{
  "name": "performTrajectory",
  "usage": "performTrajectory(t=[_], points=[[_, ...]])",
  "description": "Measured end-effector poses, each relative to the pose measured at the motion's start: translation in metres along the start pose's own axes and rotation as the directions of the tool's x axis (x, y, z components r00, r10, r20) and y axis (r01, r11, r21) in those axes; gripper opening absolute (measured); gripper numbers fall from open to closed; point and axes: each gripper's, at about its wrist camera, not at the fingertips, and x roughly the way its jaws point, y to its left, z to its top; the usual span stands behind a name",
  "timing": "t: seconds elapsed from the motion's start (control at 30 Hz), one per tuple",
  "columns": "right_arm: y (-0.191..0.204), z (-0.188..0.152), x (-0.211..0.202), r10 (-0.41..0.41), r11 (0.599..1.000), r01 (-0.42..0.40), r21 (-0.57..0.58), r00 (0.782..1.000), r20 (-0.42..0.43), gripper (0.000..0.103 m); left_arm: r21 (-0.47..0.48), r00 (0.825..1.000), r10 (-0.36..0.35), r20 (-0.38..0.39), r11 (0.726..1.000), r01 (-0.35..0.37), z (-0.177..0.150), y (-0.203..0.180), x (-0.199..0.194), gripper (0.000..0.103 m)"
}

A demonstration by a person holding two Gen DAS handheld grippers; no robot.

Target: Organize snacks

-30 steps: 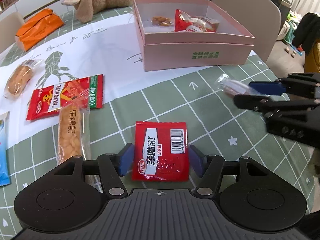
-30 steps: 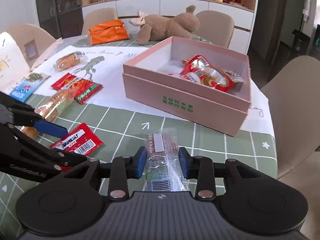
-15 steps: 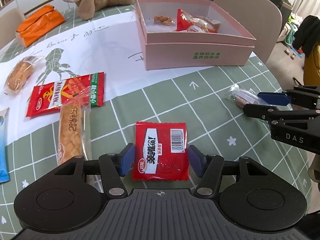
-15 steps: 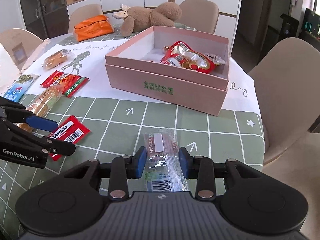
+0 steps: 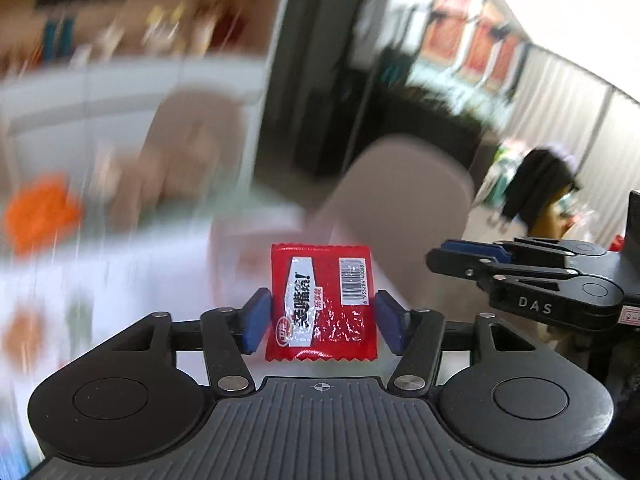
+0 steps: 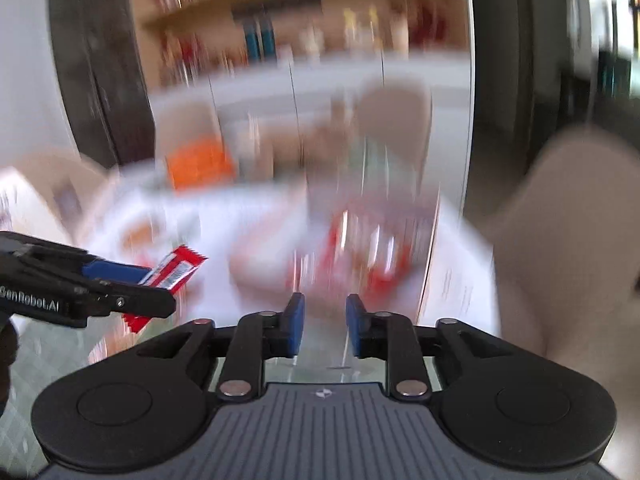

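My left gripper (image 5: pixel 320 312) is shut on a red snack packet (image 5: pixel 320 300) with a barcode, held flat by its two side edges up in the air. The right wrist view shows that gripper (image 6: pixel 156 284) at the left with the red packet (image 6: pixel 180 268) sticking out of it. My right gripper (image 6: pixel 325 320) has its jaws closing to a narrow gap. The clear packet (image 6: pixel 344 344) between them shows only as a faint film with one sharp crease. In the left wrist view the right gripper (image 5: pixel 436 258) hangs at the right, level with the left one.
Everything behind is smeared by motion. The pink box (image 6: pixel 272 256) with red snacks lies ahead on the white sheet. An orange bag (image 5: pixel 36 212) sits far left. A beige chair (image 5: pixel 400 200) stands behind the table and another chair (image 6: pixel 568 240) at the right.
Both grippers have risen off the table and tipped upward. The red packet went up with the left one. The right jaws have narrowed on the clear packet.
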Motion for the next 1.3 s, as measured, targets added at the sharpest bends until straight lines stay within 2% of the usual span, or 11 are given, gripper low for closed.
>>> performTrajectory(t=[0.13, 0.27, 0.37, 0.47, 0.67, 0.8, 0.87, 1.03, 1.17, 1.27, 1.3], points=[[-0.007, 0.079, -0.016, -0.006, 1.000, 0.010, -0.023, 0.987, 0.160, 0.022, -0.105, 0.995, -0.101, 0.022, 0.989, 0.103, 0.054, 0.017, 0.033, 0.066], [-0.020, 0.106, 0.018, 0.004, 1.000, -0.005, 0.014, 0.995, 0.099, 0.043, -0.184, 0.996, -0.053, -0.078, 0.982, 0.038, 0.041, 0.038, 0.082, 0.062], [-0.025, 0.087, 0.043, -0.024, 0.999, 0.024, 0.027, 0.999, 0.026, 0.047, -0.238, 0.993, -0.081, -0.086, 0.969, 0.058, 0.014, 0.053, 0.101, 0.061], [-0.020, 0.049, 0.061, -0.029, 1.000, 0.028, -0.004, 0.997, -0.069, 0.063, -0.297, 0.990, -0.043, -0.136, 0.955, 0.001, -0.009, 0.072, 0.112, 0.061], [0.015, -0.029, 0.096, -0.037, 0.996, 0.016, -0.083, 0.966, -0.257, 0.064, -0.380, 0.982, -0.021, -0.186, 0.923, -0.053, -0.053, 0.097, 0.100, 0.061], [0.035, -0.061, 0.121, -0.127, 0.982, 0.073, -0.176, 0.939, -0.320, 0.035, -0.365, 0.977, 0.034, -0.212, 0.924, -0.111, -0.083, 0.105, 0.070, 0.060], [0.039, -0.061, 0.115, -0.105, 0.983, 0.052, -0.175, 0.945, -0.308, 0.034, -0.362, 0.973, 0.075, -0.217, 0.920, -0.151, -0.095, 0.111, 0.048, 0.060], [0.030, -0.001, 0.068, 0.045, 0.995, -0.061, -0.083, 0.981, -0.189, 0.034, -0.487, 0.962, 0.161, -0.222, 0.836, -0.252, -0.132, 0.144, 0.002, 0.060], [0.015, 0.071, 0.068, 0.066, 0.997, -0.069, -0.017, 0.990, -0.124, 0.037, -0.531, 0.944, 0.241, -0.228, 0.782, -0.327, -0.146, 0.159, -0.017, 0.060], [0.002, 0.106, 0.099, 0.041, 0.999, -0.037, 0.030, 0.989, -0.141, 0.068, -0.525, 0.926, 0.285, -0.248, 0.764, -0.376, -0.152, 0.163, -0.026, 0.058], [0.000, 0.111, 0.110, -0.019, 0.999, 0.025, 0.035, 0.988, -0.152, 0.068, -0.531, 0.927, 0.283, -0.245, 0.761, -0.373, -0.156, 0.164, -0.031, 0.058]])
